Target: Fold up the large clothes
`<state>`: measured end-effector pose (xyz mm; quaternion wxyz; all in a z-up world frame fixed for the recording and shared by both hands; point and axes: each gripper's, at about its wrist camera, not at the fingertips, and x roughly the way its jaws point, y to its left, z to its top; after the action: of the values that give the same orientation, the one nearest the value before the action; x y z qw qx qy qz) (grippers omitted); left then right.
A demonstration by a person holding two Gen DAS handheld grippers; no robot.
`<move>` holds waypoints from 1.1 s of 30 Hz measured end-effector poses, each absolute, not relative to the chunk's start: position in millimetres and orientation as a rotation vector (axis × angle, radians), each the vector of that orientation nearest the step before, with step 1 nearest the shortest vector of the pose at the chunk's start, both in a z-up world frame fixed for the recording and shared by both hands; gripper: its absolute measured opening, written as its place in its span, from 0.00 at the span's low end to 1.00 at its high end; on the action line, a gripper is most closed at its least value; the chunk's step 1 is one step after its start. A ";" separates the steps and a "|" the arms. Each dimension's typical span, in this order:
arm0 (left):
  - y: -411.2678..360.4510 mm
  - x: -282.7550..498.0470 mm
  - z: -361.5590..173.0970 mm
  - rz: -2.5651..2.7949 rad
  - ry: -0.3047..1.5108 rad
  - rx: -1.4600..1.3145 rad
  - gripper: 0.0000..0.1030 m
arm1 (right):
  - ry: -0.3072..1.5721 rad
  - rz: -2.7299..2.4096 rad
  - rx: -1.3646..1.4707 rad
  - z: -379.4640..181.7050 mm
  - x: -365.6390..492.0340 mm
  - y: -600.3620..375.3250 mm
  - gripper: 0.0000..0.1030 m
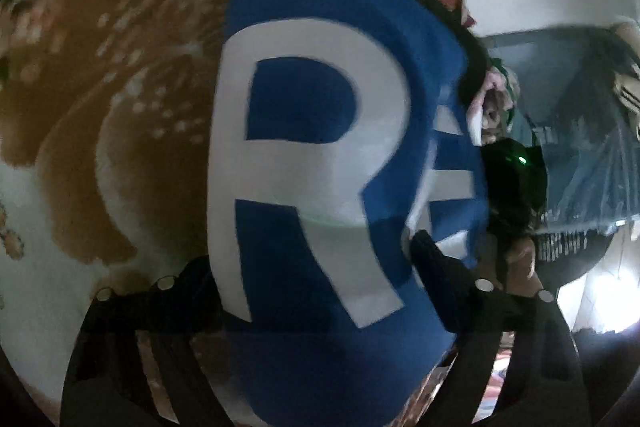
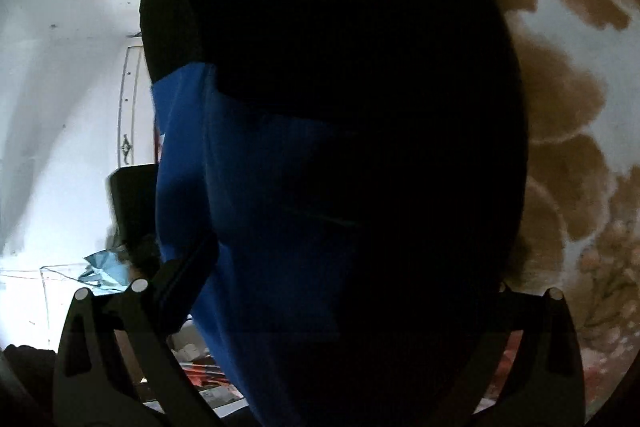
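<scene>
A blue garment (image 1: 320, 147) with big white letters and a black upper part fills the left wrist view. It drapes between the fingers of my left gripper (image 1: 312, 255), whose jaws stand wide apart and open. One finger (image 1: 432, 251) shows at the cloth's right edge; the other is hidden behind the fabric. In the right wrist view the same garment (image 2: 280, 227), blue below and black above, fills the gap of my right gripper (image 2: 356, 267). Its jaws are also wide apart, with one finger (image 2: 188, 267) at the cloth's left edge and the other tip covered.
A white bedcover with a brown flower pattern (image 1: 100, 67) (image 2: 568, 107) lies behind the garment. A black gripper body with a green light (image 1: 516, 167) and a hand (image 1: 520, 267) are to the right. A white wall (image 2: 60, 107), a dark box (image 2: 132, 195) and crumpled blue plastic (image 2: 104, 271) are at the left.
</scene>
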<state>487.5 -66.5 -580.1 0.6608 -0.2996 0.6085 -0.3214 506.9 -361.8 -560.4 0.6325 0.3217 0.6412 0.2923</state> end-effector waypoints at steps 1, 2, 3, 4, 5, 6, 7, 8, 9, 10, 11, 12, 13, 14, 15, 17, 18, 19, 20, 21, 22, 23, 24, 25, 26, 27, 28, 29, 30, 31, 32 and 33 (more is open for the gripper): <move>-65.7 487.6 -591.8 -0.736 1.375 -0.711 0.87 | 1.472 0.663 0.761 -566.9 507.1 -360.9 0.96; -70.5 489.0 -593.0 -0.736 1.366 -0.704 0.87 | 1.478 0.657 0.802 -578.5 506.6 -359.6 0.96; -74.1 489.0 -591.5 -0.732 1.366 -0.685 0.81 | 1.472 0.653 0.815 -582.4 506.6 -359.4 0.94; -78.3 489.3 -585.5 -0.733 1.364 -0.671 0.71 | 1.472 0.643 0.818 -582.5 506.5 -359.9 0.82; -80.9 488.7 -577.4 -0.736 1.363 -0.670 0.63 | 1.476 0.637 0.830 -579.8 506.0 -361.3 0.64; -81.7 487.6 -570.0 -0.753 1.350 -0.676 0.56 | 1.472 0.641 0.847 -572.8 503.4 -364.6 0.59; -82.8 484.6 -562.3 -0.784 1.330 -0.678 0.55 | 1.464 0.654 0.845 -567.1 500.6 -366.2 0.52; -83.9 482.6 -561.4 -0.796 1.326 -0.679 0.55 | 1.460 0.671 0.848 -564.5 498.2 -366.2 0.51; -84.9 482.2 -565.2 -0.783 1.334 -0.678 0.55 | 1.457 0.674 0.858 -567.1 495.3 -365.2 0.51; -86.9 482.3 -574.6 -0.749 1.350 -0.661 0.55 | 1.463 0.661 0.869 -574.5 494.2 -362.8 0.50; -88.6 483.8 -584.5 -0.734 1.356 -0.657 0.55 | 1.468 0.656 0.900 -585.6 493.1 -359.5 0.48; -87.3 484.5 -593.6 -0.736 1.359 -0.698 0.53 | 1.463 0.655 0.929 -590.9 492.8 -358.6 0.47; -85.1 486.3 -600.3 -0.733 1.360 -0.752 0.52 | 1.461 0.648 0.950 -592.4 492.4 -357.7 0.45; -86.3 486.5 -596.3 -0.733 1.364 -0.748 0.47 | 1.453 0.641 0.908 -582.5 491.7 -353.9 0.41; -89.4 486.5 -588.2 -0.739 1.360 -0.731 0.42 | 1.437 0.643 0.852 -568.7 489.6 -349.9 0.40; -91.9 485.8 -564.4 -0.785 1.328 -0.726 0.39 | 1.398 0.665 0.811 -543.6 483.4 -344.9 0.38; -91.9 485.4 -555.4 -0.810 1.313 -0.733 0.39 | 1.387 0.669 0.813 -535.6 480.8 -344.0 0.38; -93.2 484.9 -546.6 -0.835 1.307 -0.737 0.39 | 1.374 0.676 0.809 -525.9 476.0 -343.0 0.38; -94.7 484.1 -540.5 -0.850 1.304 -0.730 0.38 | 1.366 0.677 0.805 -519.0 471.7 -343.3 0.38; -99.9 482.6 -532.3 -0.872 1.304 -0.710 0.38 | 1.350 0.669 0.807 -510.7 464.1 -344.4 0.38; -104.0 481.3 -527.0 -0.889 1.307 -0.688 0.38 | 1.340 0.659 0.812 -509.3 462.7 -341.7 0.38; -106.2 480.3 -523.8 -0.903 1.308 -0.673 0.38 | 1.322 0.644 0.824 -504.2 453.2 -343.3 0.38; -110.8 479.1 -517.0 -0.919 1.309 -0.653 0.38 | 1.308 0.634 0.832 -503.2 449.2 -347.5 0.38; -117.0 476.4 -510.2 -0.941 1.315 -0.629 0.38 | 1.290 0.623 0.850 -501.1 438.7 -348.5 0.38; -123.5 474.2 -502.7 -0.962 1.322 -0.601 0.38 | 1.264 0.614 0.874 -496.8 425.4 -350.7 0.38; -130.8 472.1 -493.9 -0.982 1.326 -0.570 0.38 | 1.246 0.609 0.891 -495.9 419.4 -352.5 0.38; -137.2 469.2 -485.8 -0.999 1.327 -0.543 0.38 | 1.223 0.602 0.920 -493.3 406.9 -355.6 0.38; -141.9 463.7 -477.8 -1.014 1.324 -0.513 0.38 | 1.207 0.601 0.937 -490.3 398.1 -359.1 0.38; -149.5 458.4 -470.7 -1.028 1.323 -0.487 0.38 | 1.180 0.597 0.957 -487.3 389.3 -366.8 0.38; -157.1 450.5 -461.2 -1.048 1.314 -0.450 0.38 | 1.158 0.594 0.973 -483.7 378.8 -371.5 0.38; -165.9 443.9 -452.9 -1.064 1.304 -0.430 0.38 | 1.142 0.591 0.980 -480.3 371.4 -376.1 0.38; -172.5 438.6 -449.9 -1.073 1.301 -0.423 0.38 | 1.122 0.583 0.982 -474.7 357.5 -376.0 0.38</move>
<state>438.6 -172.5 -449.9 0.6452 -0.1860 0.5716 -0.4716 357.5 -376.0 -474.7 0.6965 0.4401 0.5028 0.2615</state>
